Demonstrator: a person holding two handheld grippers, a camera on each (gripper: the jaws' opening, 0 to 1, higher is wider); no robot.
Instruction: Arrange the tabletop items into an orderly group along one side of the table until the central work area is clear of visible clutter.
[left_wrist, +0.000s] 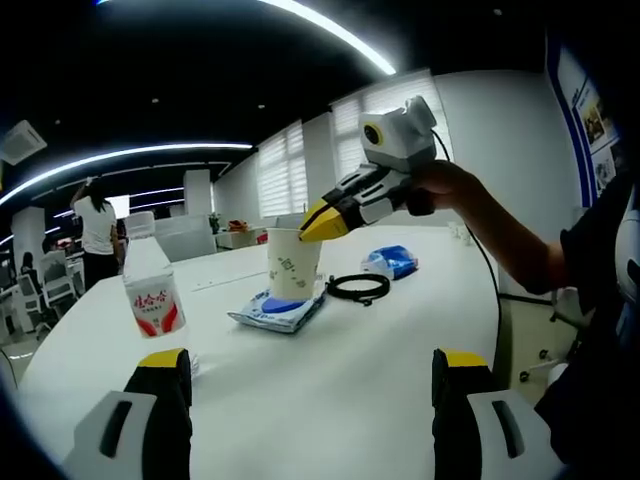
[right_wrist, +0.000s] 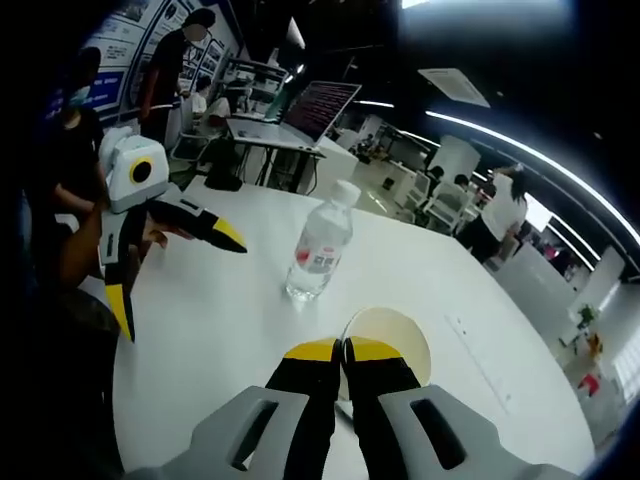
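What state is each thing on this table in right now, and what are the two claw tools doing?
Paper cup: upright, open-topped, standing on a blue packet, rim pinched by the right gripper.
Water bottle: upright, capped.
Black cable: coiled, lying flat.
Blue bag: lying on the table, untouched.
Left gripper: open, holding nothing.

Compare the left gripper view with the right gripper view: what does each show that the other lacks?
Left gripper view alone: a blue-and-white packet under the paper cup, a coiled black cable and a blue pouch. Right gripper view alone: an open laptop on a far desk. Shared: the white table, the water bottle, the cup, and the right gripper shut on its rim.
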